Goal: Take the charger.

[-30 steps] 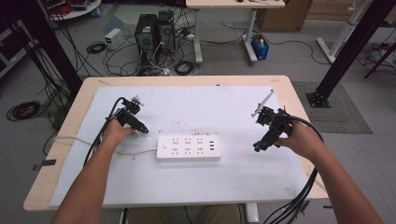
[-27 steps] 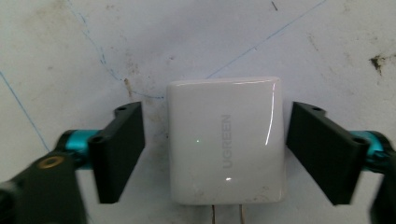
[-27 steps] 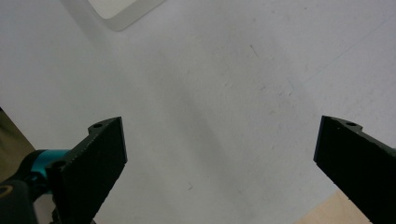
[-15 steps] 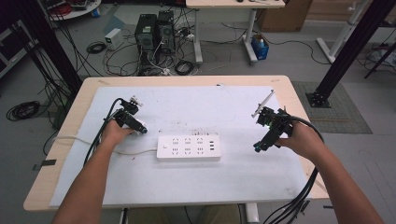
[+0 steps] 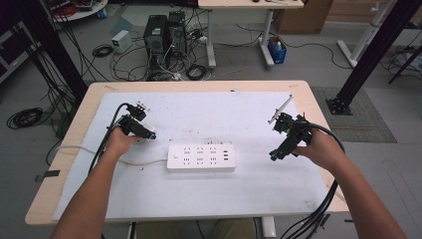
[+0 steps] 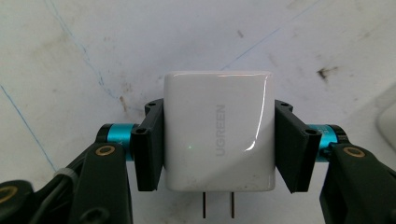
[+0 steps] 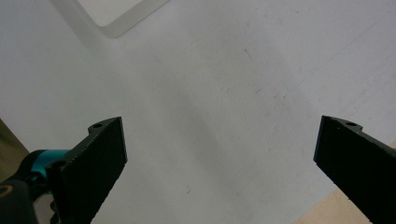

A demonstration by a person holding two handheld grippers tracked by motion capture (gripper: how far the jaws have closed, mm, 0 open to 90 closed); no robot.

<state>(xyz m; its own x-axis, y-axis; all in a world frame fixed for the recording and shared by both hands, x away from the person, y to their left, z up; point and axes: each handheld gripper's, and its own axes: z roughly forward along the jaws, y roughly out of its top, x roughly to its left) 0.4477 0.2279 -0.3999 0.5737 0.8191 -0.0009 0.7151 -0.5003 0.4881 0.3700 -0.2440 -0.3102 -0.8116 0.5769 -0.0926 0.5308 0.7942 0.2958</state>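
A white power strip [image 5: 200,158] lies flat in the middle of the white mat, its cord running off to the left. My left gripper [image 5: 150,133] is just left of the strip and is shut on a white UGREEN charger [image 6: 218,131]. In the left gripper view my left gripper [image 6: 218,149] clamps the charger's two sides, and the charger's two metal prongs point toward the camera. My right gripper [image 5: 276,154] hovers to the right of the strip. In the right gripper view my right gripper [image 7: 219,154] is open wide with bare mat between its jaws, and a corner of the power strip [image 7: 116,14] lies beyond.
The white mat [image 5: 249,194] covers most of the wooden table [image 5: 323,104]. A thin white bar [image 5: 280,110] lies near the back right of the mat. Cables trail from both grippers off the table's edges. Computers and cable tangles stand on the floor behind.
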